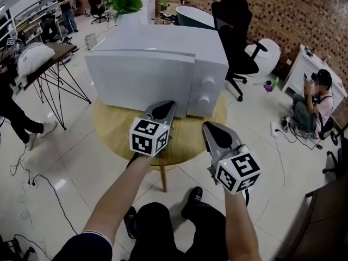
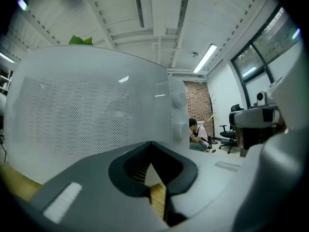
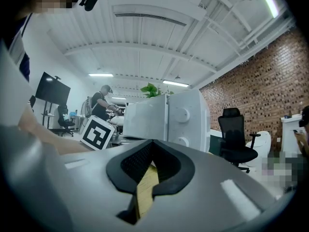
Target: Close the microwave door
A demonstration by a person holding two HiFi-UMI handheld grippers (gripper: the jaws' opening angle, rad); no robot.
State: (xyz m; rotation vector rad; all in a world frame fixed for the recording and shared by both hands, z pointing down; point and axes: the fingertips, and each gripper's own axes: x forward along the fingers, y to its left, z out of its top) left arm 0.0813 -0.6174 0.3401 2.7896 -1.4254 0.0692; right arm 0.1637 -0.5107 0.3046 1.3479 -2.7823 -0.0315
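Microwave (image 1: 157, 64): white, standing on the far half of the round wooden table (image 1: 187, 137), its two knobs (image 1: 208, 83) on the right of the front.
Door (image 1: 138, 80): lies nearly flush with the front – from here I can't be sure whether it is fully latched.
Left gripper (image 1: 165, 109): fingers pressed together with nothing between them, tip just in front of the door's lower right part; its own view is almost filled by the door's dotted window. Whether it touches is not clear.
Right gripper (image 1: 209, 128): fingers also closed on nothing, held over the near right edge of the table, nearer the person than the left one and clear of the microwave.
Table top: pale wood, bare in front of the microwave.
Floor (image 1: 81, 162): glossy light tiles, with black cables (image 1: 32, 181) trailing at the near left.
Room: brick wall (image 1: 293, 10) along the far right; a black office chair (image 1: 234, 31) just behind the microwave; a green plant (image 1: 124, 1) further back; a dark-legged side table (image 1: 51, 58) to the left.
People: one sits on the floor at the right (image 1: 315, 99) – others stand at the far left.
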